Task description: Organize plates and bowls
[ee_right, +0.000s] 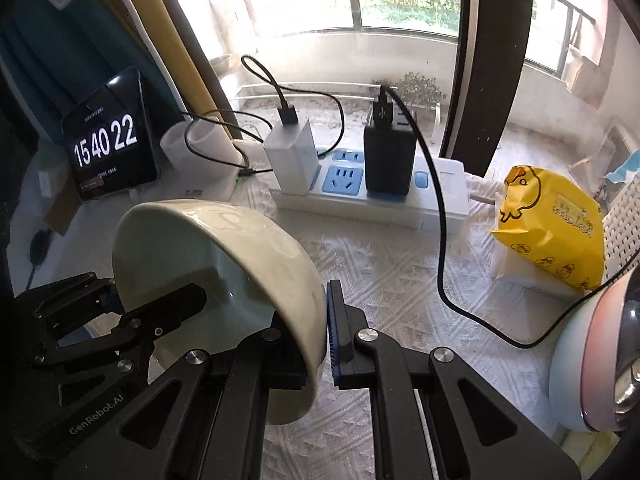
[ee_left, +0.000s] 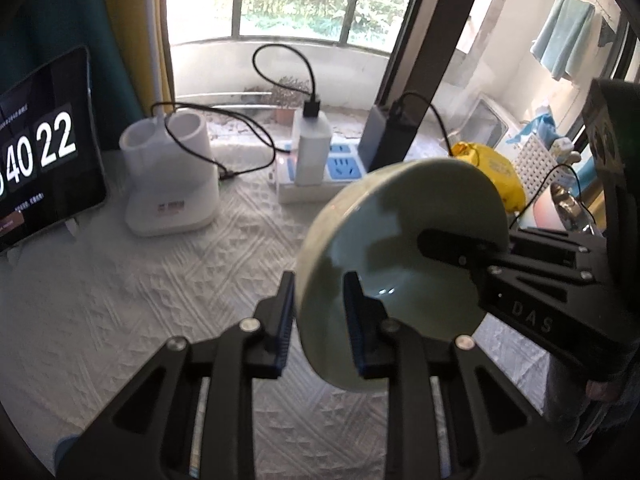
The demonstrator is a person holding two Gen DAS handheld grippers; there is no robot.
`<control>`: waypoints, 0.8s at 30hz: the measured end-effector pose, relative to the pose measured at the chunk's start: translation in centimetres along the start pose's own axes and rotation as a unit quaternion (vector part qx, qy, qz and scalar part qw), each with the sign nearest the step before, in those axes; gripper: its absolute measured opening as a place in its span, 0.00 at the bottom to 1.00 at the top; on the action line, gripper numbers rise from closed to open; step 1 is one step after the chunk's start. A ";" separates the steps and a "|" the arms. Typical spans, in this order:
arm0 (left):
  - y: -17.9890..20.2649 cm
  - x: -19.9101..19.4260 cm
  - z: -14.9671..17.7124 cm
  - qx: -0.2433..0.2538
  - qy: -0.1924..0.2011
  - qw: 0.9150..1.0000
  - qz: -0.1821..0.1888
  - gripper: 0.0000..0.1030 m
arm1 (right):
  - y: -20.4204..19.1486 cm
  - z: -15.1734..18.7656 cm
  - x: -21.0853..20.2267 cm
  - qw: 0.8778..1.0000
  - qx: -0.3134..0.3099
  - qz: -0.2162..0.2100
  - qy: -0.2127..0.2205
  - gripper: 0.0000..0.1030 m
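A pale green bowl (ee_left: 404,232) is held on its side above the white tablecloth, its hollow facing right in the left wrist view. My left gripper (ee_left: 320,320) has its jaws around the bowl's left rim. My right gripper (ee_left: 460,256) reaches in from the right, one finger inside the bowl, the other hidden behind it. In the right wrist view the same bowl (ee_right: 240,248) sits with its wall between my right gripper's (ee_right: 316,344) blue pads, and my left gripper (ee_right: 168,304) comes in from the left on the opposite rim.
A white power strip (ee_right: 360,196) with chargers and black cables stands at the back. A tablet clock (ee_right: 108,144), a white holder (ee_left: 172,176), a yellow packet (ee_right: 552,228), a white perforated rack (ee_left: 536,168) and a pink and blue appliance (ee_right: 592,360) surround the cloth.
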State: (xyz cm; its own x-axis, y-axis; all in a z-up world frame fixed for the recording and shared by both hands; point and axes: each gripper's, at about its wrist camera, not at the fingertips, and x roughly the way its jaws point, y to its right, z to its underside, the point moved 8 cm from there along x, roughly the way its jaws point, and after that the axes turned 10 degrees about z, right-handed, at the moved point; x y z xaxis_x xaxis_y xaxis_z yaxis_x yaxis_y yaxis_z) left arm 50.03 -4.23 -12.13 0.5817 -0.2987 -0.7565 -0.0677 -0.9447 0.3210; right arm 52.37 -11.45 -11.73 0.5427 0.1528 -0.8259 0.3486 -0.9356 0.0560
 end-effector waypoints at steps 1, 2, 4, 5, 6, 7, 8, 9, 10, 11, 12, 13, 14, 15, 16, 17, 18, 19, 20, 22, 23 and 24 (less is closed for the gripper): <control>0.1 -0.1 -0.1 0.000 0.001 1.000 0.001 0.24 | 0.0 0.0 -0.2 1.000 0.001 0.000 0.001 0.09; 0.2 -0.5 -0.1 0.000 0.003 1.000 0.003 0.24 | -0.1 0.0 -0.4 1.000 0.002 0.001 0.001 0.09; 0.4 -1.0 -0.1 0.002 0.007 1.000 0.005 0.24 | -0.1 0.1 -0.9 1.000 0.005 0.001 0.003 0.09; 0.5 -1.4 -0.1 0.003 0.010 1.000 0.005 0.24 | -0.1 0.2 -1.2 1.000 0.006 0.001 0.005 0.09; 0.7 -1.6 -0.1 0.005 0.012 1.000 0.005 0.24 | -0.2 0.2 -1.6 1.000 0.007 0.001 0.006 0.09; 0.8 -1.8 -0.1 0.006 0.013 1.000 0.006 0.24 | -0.2 0.2 -1.9 1.000 0.008 0.001 0.007 0.09; 0.9 -2.2 -0.1 0.007 0.016 1.000 0.008 0.24 | -0.3 0.2 -2.2 1.000 0.008 0.001 0.009 0.09; 1.0 -2.3 -0.1 0.007 0.018 1.000 0.009 0.24 | -0.3 0.1 -2.6 1.000 0.008 0.001 0.011 0.09; 1.1 -2.6 -0.1 0.007 0.020 1.000 0.009 0.24 | -0.4 0.1 -2.8 1.000 0.009 0.001 0.012 0.09; 1.2 -3.0 -0.1 0.008 0.023 1.000 0.009 0.24 | -0.5 0.2 -3.3 1.000 0.010 0.001 0.013 0.09; 1.3 -3.3 -0.1 0.008 0.025 1.000 0.010 0.24 | -0.5 0.2 -3.6 1.000 0.011 0.001 0.014 0.09; 1.4 -3.6 -0.2 0.009 0.027 1.000 0.011 0.24 | -0.6 0.2 -3.9 1.000 0.011 0.001 0.016 0.09; 1.5 -3.9 -0.1 0.009 0.028 0.999 0.012 0.24 | -0.8 0.2 -4.3 1.000 0.011 0.002 0.017 0.09; 1.6 -4.2 -0.1 0.010 0.030 0.999 0.012 0.24 | -0.9 0.2 -4.6 1.000 0.010 0.003 0.018 0.09; 1.7 -4.5 0.0 0.011 0.032 0.999 0.013 0.24 | -1.0 0.3 -4.9 1.000 0.010 0.004 0.019 0.09; 1.7 -4.7 0.0 0.011 0.033 0.999 0.014 0.24 | -1.1 0.3 -5.2 1.000 0.010 0.004 0.020 0.09; 1.8 -4.9 0.1 0.011 0.033 0.999 0.015 0.24 | -1.1 0.4 -5.5 1.000 0.011 0.004 0.021 0.09; 1.9 -5.2 0.2 0.012 0.034 0.999 0.016 0.24 | -1.2 0.5 -5.8 1.000 0.013 0.004 0.021 0.09; 1.9 -5.5 0.2 0.013 0.035 0.999 0.017 0.24 | -1.2 0.6 -5.9 1.000 0.014 0.004 0.021 0.09; 2.1 -6.0 0.4 0.015 0.037 0.999 0.019 0.24 | -1.3 0.9 -6.5 1.000 0.016 0.004 0.023 0.09; 2.1 -6.3 0.6 0.016 0.038 0.999 0.020 0.24 | -1.3 1.0 -6.7 1.000 0.016 0.005 0.024 0.09; 2.1 -6.5 0.7 0.016 0.038 0.999 0.021 0.24 | -1.4 1.1 -7.0 1.000 0.016 0.005 0.025 0.09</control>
State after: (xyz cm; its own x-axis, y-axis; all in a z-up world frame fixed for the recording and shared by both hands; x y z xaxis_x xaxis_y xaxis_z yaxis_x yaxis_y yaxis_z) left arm 45.59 -4.40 -6.92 0.6383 -0.3290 -0.6960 -0.1197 -0.9355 0.3324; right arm 47.20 -11.55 -6.63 0.5832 0.1577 -0.7968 0.3180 -0.9470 0.0454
